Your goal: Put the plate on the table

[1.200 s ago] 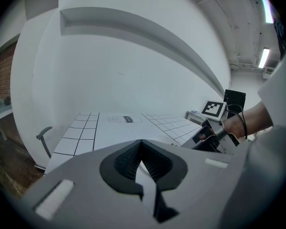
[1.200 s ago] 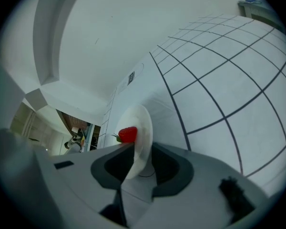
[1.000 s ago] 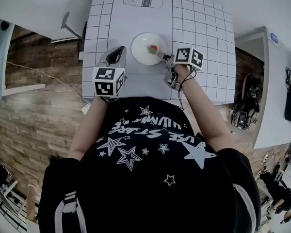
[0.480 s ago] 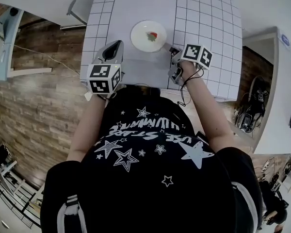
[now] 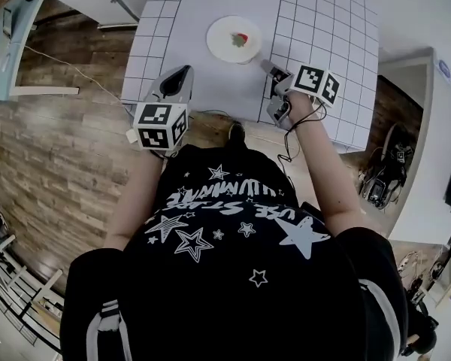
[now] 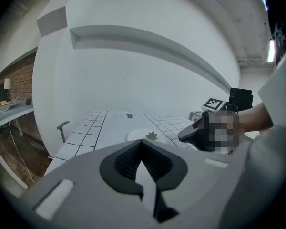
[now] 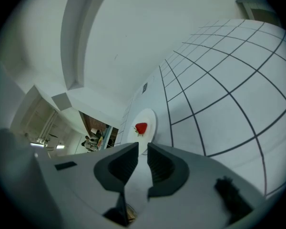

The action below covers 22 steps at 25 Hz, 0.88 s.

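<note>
White plate (image 5: 222, 40) with a strawberry (image 5: 241, 39) sits on the tabletop (image 5: 210, 81) at twelve o'clock; at its five o'clock the right gripper (image 5: 267, 65) closes narrow, empty fingers; left gripper (image 5: 183, 71) fingers touch.

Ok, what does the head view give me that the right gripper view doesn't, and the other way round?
Only the head view: the left gripper held over the near edge of the gridded table, the person's star-print shirt and the wooden floor. Only the right gripper view: the right gripper up close, its jaws closing with nothing between them. Both: the white plate with a strawberry on it, lying on the table, apart from the right gripper.
</note>
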Motion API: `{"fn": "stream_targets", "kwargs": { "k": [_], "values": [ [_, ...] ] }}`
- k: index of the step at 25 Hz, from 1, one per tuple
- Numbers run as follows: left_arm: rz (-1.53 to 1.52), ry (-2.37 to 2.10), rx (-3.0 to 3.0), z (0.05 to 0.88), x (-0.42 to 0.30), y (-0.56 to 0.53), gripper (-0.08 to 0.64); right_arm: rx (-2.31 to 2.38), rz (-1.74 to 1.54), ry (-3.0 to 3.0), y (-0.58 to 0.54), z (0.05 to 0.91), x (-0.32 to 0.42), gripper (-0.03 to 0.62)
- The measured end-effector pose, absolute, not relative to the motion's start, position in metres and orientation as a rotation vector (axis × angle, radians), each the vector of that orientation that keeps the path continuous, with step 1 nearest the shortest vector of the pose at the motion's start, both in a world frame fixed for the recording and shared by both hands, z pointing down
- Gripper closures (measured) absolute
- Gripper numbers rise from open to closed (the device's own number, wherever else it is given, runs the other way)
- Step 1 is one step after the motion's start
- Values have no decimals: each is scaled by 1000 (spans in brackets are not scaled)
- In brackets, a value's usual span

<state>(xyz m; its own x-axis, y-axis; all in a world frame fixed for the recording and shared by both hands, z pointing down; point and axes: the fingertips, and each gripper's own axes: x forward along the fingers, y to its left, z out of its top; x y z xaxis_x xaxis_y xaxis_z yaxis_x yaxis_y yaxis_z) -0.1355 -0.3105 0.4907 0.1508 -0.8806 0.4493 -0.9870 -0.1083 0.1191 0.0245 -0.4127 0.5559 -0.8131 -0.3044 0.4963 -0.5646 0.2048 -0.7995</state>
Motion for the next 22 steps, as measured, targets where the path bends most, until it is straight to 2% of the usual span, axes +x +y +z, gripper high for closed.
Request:
{"fn": "stream_targets", "kwargs": {
  "k": [13, 22],
  "values": [
    [324, -1722, 2140, 477, -165, -198, 551, 960, 1657, -2325, -307, 523, -1, 538],
    [285, -1642, 2258, 459, -154, -145, 551, 1012, 1623, -2338, -223, 509, 0, 559]
  ]
}}
